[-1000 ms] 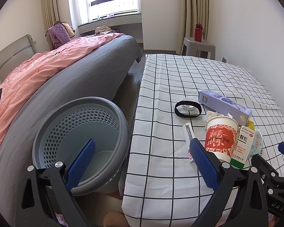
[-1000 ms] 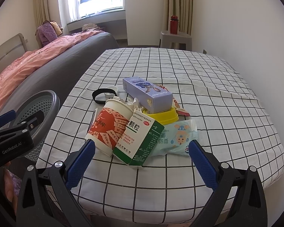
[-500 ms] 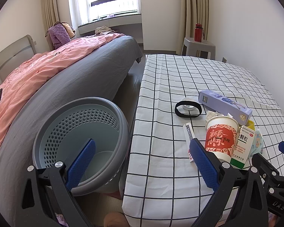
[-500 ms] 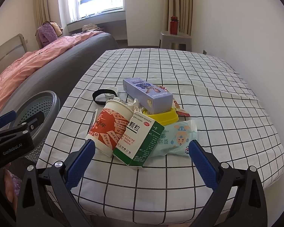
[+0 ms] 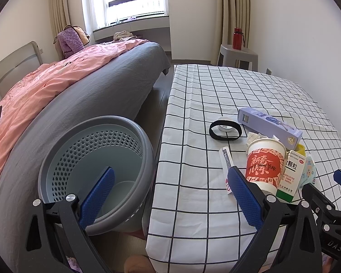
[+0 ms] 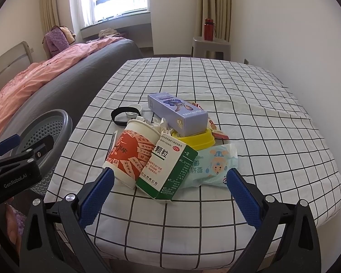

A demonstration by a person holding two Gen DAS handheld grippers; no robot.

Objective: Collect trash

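At twelve o'clock of the right gripper sits the untouched trash pile — nothing has shifted, both tongs stay spread wide and empty, left gripper by the basket — collecting hasn't begun.

Perforated plastic basket, matt; paper cup; glossy cardboard box; checked cloth tablecloth.
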